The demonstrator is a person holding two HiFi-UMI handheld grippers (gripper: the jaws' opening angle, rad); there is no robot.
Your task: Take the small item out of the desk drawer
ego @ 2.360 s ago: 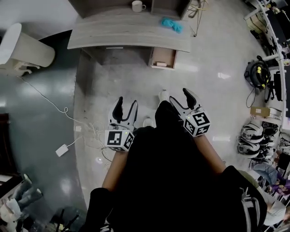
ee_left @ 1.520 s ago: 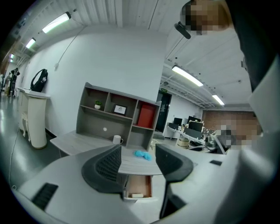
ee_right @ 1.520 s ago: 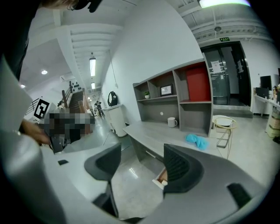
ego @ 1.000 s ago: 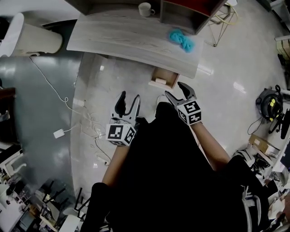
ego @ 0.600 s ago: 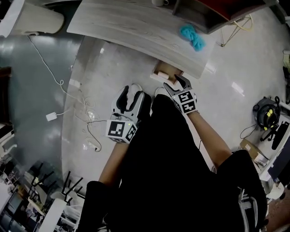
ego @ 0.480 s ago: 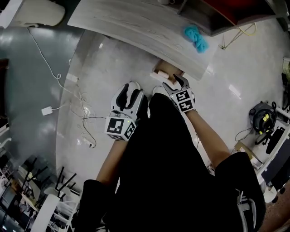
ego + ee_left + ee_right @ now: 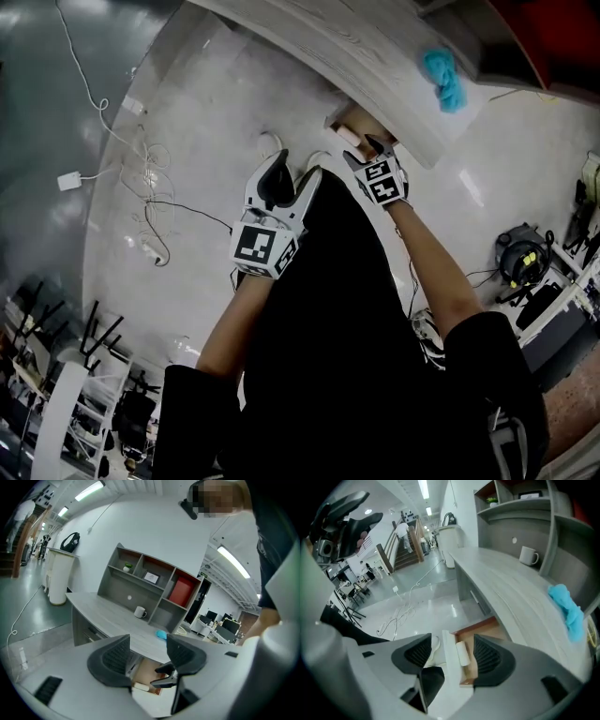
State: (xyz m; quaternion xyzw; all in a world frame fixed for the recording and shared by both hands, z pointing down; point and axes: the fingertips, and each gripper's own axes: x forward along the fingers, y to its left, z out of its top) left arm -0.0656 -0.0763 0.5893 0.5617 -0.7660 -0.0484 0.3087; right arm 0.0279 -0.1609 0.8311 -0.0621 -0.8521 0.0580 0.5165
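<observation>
The right hand-held gripper point(image 7: 451, 651), jaws wide and empty, has closed in on the open brown wooden drawer point(image 7: 480, 631). The small white cylindrical item point(image 7: 462, 654) lies inside the drawer, at its front. The left hand-held gripper point(image 7: 147, 654) is wide too.

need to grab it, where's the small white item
In the right gripper view, the small white item lies inside the open drawer, just behind its front panel.

The floor point(image 7: 197, 112) is grey and shiny, with white wires point(image 7: 142, 161) lying on it. A long grey desk point(image 7: 108, 612) stands by a white wall point(image 7: 140, 531), with grey shelves point(image 7: 131, 592) along its back edge. Long lights point(image 7: 86, 490) glow above. Stairs point(image 7: 404, 552) go up far off.
</observation>
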